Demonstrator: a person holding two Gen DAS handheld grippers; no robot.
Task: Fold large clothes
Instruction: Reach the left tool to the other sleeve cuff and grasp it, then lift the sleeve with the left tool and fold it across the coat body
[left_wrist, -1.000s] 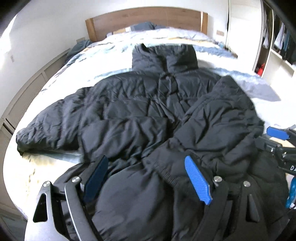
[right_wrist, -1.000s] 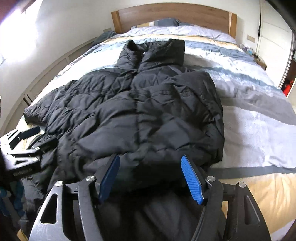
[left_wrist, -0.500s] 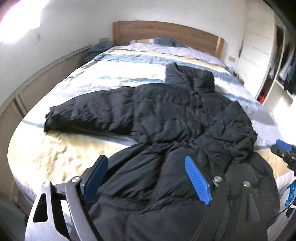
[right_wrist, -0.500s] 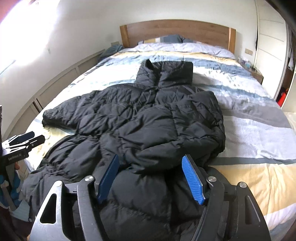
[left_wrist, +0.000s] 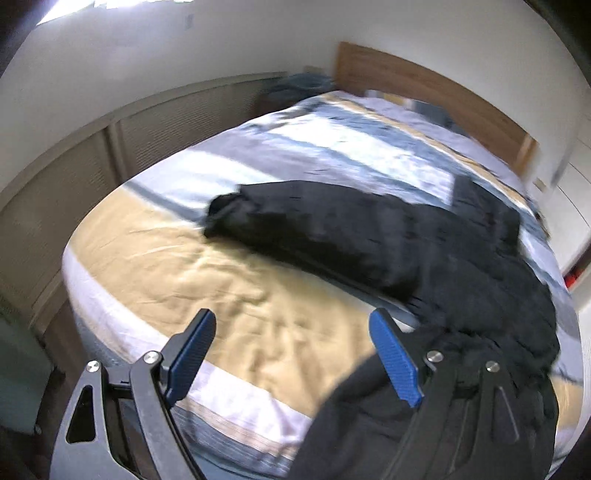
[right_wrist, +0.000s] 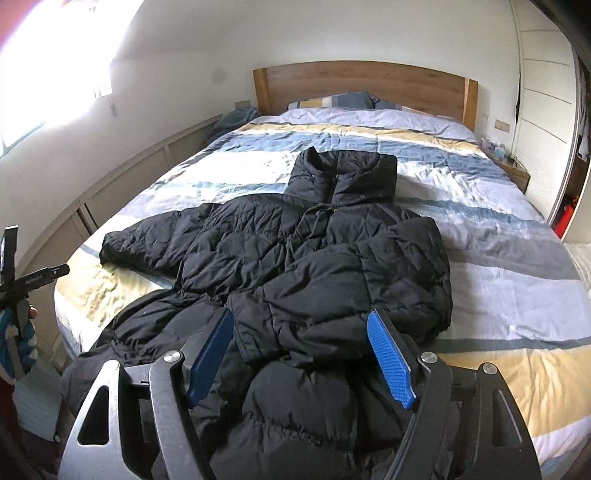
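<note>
right now a black puffer jacket (right_wrist: 314, 266) lies spread on the bed (right_wrist: 498, 295), front side up, with its collar (right_wrist: 343, 177) pointing toward the wooden headboard (right_wrist: 365, 86) and its hem hanging over the foot edge nearest the cameras. one sleeve (right_wrist: 147, 247) stretches out flat across the striped duvet toward the wall with the low panelled cabinets (right_wrist: 122, 184); the other sleeve (right_wrist: 388, 291) is folded in over the chest, its cuff lying near the middle of the jacket. the duvet shows bands of blue, white, grey and yellow, and pillows (right_wrist: 332, 101) sit against the headboard

the right gripper (right_wrist: 299, 354) hovers just above the lower part of the jacket, its blue pads spread wide and nothing caught between them. the left gripper (left_wrist: 295, 358) is off toward the corner of the bed, over the yellow band of the duvet, jaws likewise released and empty; its view is blurred, though the outstretched sleeve (left_wrist: 303, 229) is plain enough in it, lying well ahead of the pads, while the hem bulges up beside the pad (left_wrist: 395, 362) on the jacket's side. from the right wrist view the left gripper (right_wrist: 40, 277) shows only as a dark tip at the frame's edge, held in a hand with a blue and white glove (right_wrist: 20, 343), apart from the jacket. a wardrobe (right_wrist: 543, 110) stands past the far side of the bed
</note>
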